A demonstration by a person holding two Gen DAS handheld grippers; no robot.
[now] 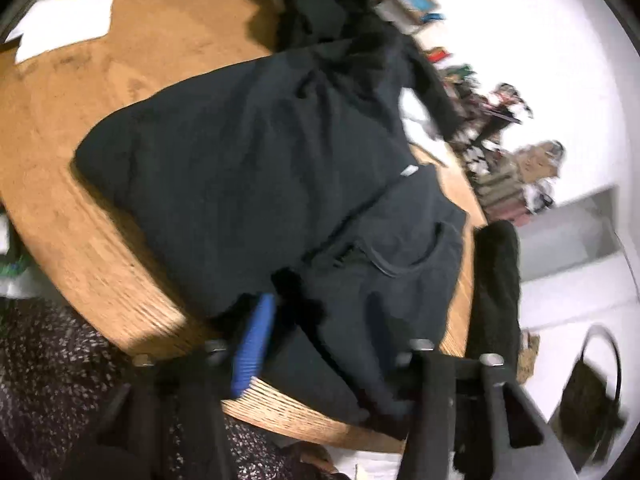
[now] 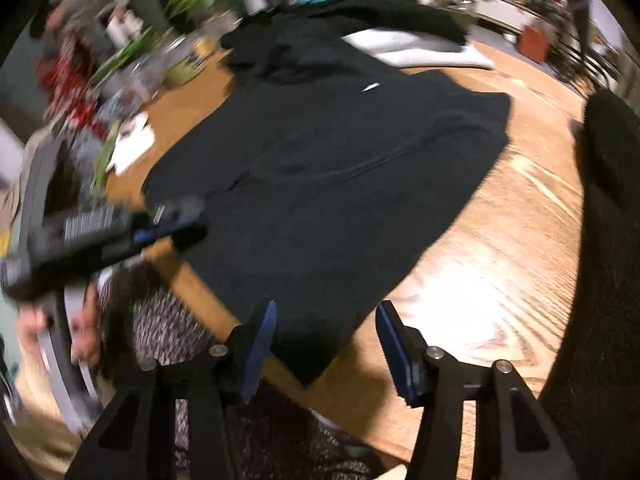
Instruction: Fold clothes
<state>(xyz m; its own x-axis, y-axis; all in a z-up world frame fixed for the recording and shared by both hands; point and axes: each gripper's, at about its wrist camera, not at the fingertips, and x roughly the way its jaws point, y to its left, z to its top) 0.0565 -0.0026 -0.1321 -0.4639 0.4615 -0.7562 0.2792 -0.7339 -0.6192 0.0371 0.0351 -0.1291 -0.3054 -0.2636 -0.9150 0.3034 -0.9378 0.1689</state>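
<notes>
One dark garment (image 2: 340,168), two grippers (image 2: 324,340)

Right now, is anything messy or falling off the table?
Yes. The dark shirt hangs a corner over the table edge, near the right gripper. It lies askew, with more dark clothes heaped behind it.

No text, brand or number can be read; a small white label on the dark garment (image 2: 370,87) is too blurred to be made out
</notes>
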